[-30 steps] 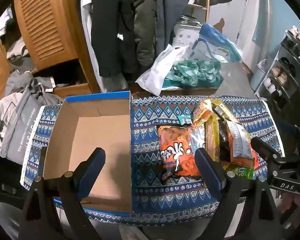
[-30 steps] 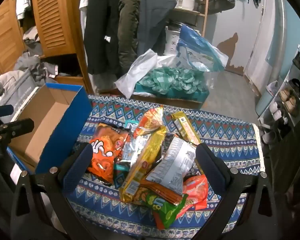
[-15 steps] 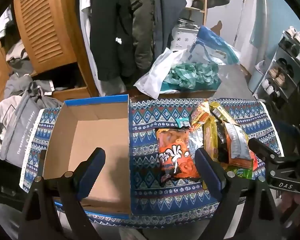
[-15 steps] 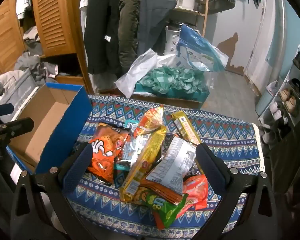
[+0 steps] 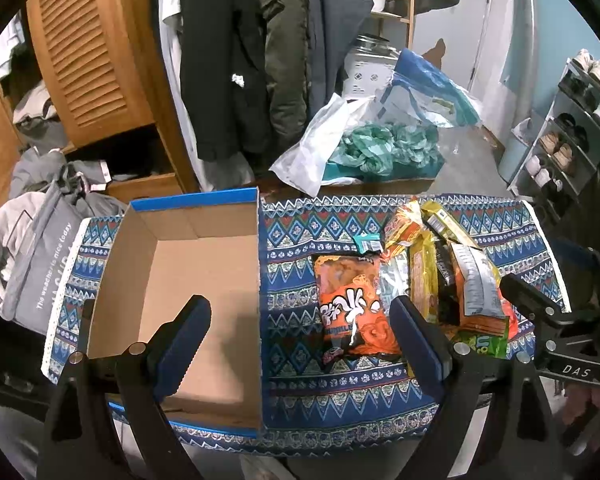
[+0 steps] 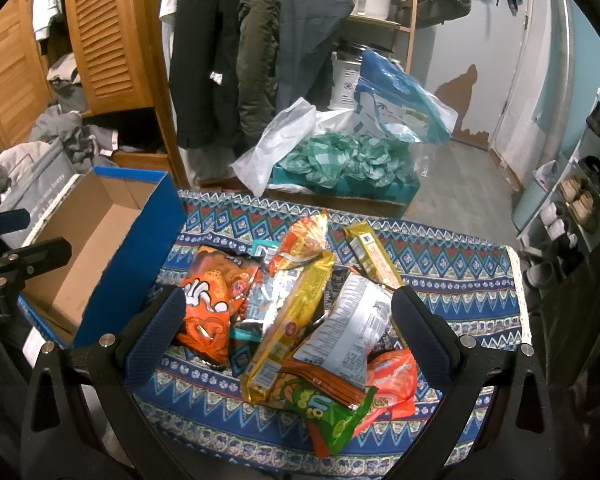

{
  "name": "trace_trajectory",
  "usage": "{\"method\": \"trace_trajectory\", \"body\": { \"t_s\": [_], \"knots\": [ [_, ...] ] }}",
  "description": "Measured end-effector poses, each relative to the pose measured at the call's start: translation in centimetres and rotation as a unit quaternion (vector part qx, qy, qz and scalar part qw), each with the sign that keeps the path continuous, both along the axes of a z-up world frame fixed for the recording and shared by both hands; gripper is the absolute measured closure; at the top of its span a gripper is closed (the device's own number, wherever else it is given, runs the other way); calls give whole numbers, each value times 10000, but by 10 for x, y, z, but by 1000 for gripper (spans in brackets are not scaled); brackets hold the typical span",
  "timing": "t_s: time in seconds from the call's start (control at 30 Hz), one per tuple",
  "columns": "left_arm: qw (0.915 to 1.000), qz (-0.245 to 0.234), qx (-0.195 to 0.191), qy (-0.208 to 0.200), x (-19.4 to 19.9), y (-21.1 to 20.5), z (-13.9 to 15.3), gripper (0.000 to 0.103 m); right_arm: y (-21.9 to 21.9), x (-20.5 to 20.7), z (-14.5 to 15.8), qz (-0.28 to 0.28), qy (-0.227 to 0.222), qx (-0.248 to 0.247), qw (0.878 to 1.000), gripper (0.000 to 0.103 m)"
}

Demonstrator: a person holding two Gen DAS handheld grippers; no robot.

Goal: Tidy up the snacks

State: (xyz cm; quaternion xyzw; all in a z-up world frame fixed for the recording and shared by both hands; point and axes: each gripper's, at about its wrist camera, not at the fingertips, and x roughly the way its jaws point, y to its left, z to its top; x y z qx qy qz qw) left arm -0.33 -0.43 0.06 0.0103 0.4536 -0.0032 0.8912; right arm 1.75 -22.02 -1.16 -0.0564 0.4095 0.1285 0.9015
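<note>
An empty cardboard box (image 5: 188, 280) with blue outer walls stands on the left of a patterned table (image 5: 292, 240); it also shows in the right wrist view (image 6: 100, 240). A pile of snack packets lies to its right: an orange bag (image 5: 350, 304) (image 6: 212, 304), a long yellow packet (image 6: 292, 316), a white-backed bag (image 6: 348, 324), a green packet (image 6: 332, 416). My left gripper (image 5: 300, 336) is open, above the table's front edge, straddling the box's right wall. My right gripper (image 6: 288, 328) is open and empty, above the pile.
Behind the table hang dark coats (image 5: 252, 60) beside a wooden louvred cabinet (image 5: 88, 48). A box of teal cloth with plastic bags (image 5: 380, 148) sits on the floor. A shoe rack (image 5: 572, 128) stands at the right. Grey bags (image 5: 32, 240) lie at the left.
The left gripper has tilted or pulled back slightly, so the table sits a little lower in its view. The right gripper and the snacks have not moved.
</note>
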Motion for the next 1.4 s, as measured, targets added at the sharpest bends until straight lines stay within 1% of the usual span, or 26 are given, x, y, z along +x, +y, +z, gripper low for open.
{"method": "trace_trajectory", "body": {
  "t_s": [1.4],
  "knots": [
    [10000, -4, -3, 66, -1, 0, -1, 11, 0, 0, -2, 5, 32, 1, 10000, 2]
  ]
}}
